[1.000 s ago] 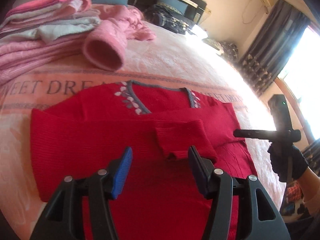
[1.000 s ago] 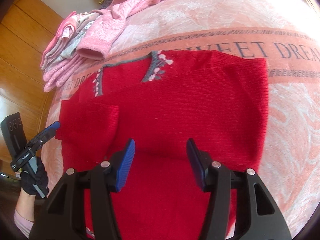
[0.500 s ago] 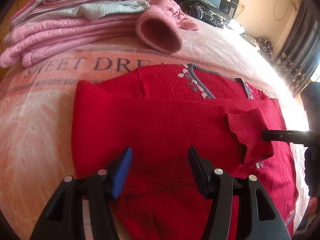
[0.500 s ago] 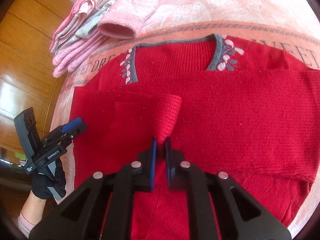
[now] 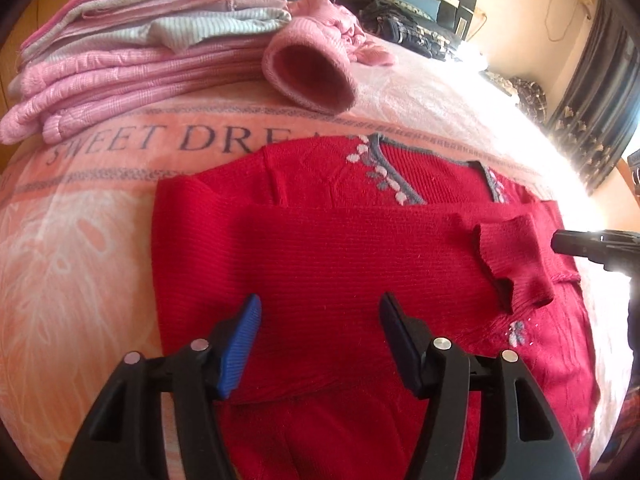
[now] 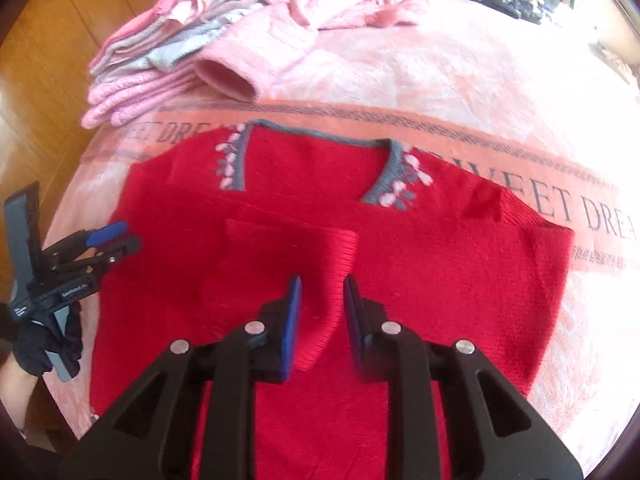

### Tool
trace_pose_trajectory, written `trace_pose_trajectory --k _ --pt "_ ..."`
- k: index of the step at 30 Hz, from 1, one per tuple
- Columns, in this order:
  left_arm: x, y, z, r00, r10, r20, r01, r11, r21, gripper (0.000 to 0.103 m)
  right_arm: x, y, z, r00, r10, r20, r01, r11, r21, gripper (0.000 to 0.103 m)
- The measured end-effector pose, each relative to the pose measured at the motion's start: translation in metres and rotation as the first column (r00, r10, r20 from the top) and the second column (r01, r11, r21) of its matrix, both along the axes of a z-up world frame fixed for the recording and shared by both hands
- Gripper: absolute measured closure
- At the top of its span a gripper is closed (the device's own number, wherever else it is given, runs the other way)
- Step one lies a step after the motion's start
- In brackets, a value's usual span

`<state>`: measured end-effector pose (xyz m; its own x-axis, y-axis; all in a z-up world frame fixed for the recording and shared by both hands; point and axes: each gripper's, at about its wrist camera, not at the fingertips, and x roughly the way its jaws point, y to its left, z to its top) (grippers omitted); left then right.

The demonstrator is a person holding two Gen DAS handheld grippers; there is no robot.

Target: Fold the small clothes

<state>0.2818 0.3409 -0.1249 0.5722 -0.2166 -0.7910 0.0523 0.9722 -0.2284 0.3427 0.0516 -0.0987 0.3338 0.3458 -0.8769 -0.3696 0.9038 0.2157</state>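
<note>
A red knit sweater [image 5: 340,248] [image 6: 440,264] with a grey flowered neckline lies flat on the pink blanket, one sleeve folded across its chest. The sleeve's cuff [image 5: 516,256] [image 6: 296,256] rests on the body, its edge slightly raised. My left gripper [image 5: 320,308] hovers open over the sweater's lower middle, holding nothing. My right gripper [image 6: 322,286] has its jaws a little apart, with the cuff's end lying between them. In the left wrist view the right gripper [image 5: 560,242] pokes in from the right, by the cuff. The left gripper [image 6: 120,236] shows at the sweater's left edge.
A stack of folded pink and grey clothes [image 5: 132,52] [image 6: 156,64] sits at the back left. A loose pink garment [image 5: 312,68] [image 6: 256,68] with an open cuff lies just beyond the sweater's collar. Dark bedding [image 5: 416,28] lies near the headboard. A gloved hand [image 6: 44,348] holds the left gripper.
The right gripper, shut on the sleeve cuff half a second ago, has parted its jaws. The left gripper has drifted slightly, staying open over the sweater.
</note>
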Motion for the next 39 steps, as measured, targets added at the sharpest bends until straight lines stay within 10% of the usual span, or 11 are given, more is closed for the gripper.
trace_pose_trajectory --k 4,11,15,27,33,39 --pt "0.001 0.009 0.004 0.999 0.052 0.000 -0.052 0.999 -0.017 0.041 -0.002 0.041 -0.006 0.994 0.044 -0.096 -0.038 0.997 0.063 0.073" --pt "0.003 0.021 -0.005 0.994 0.106 -0.037 -0.106 0.994 0.001 0.041 -0.006 0.100 -0.037 0.995 0.009 -0.095 -0.030 0.975 -0.222 0.060" --pt "0.002 0.028 -0.003 0.992 0.123 -0.032 -0.123 0.992 -0.025 0.041 -0.003 0.097 -0.035 0.997 -0.010 -0.074 -0.007 0.973 -0.229 0.088" --pt "-0.002 0.064 0.007 0.967 0.253 0.026 -0.250 0.965 -0.081 0.040 0.009 -0.074 0.019 0.968 -0.232 -0.093 0.244 0.960 0.135 0.098" --pt "0.004 0.047 0.005 0.972 0.232 0.027 -0.231 0.972 -0.042 0.040 0.004 -0.163 -0.016 0.920 -0.353 -0.173 0.372 0.923 0.095 0.092" --pt "0.007 0.032 0.011 0.977 0.209 0.051 -0.207 0.977 -0.046 0.040 0.002 -0.198 -0.039 0.895 -0.338 -0.289 0.419 0.860 0.290 0.088"
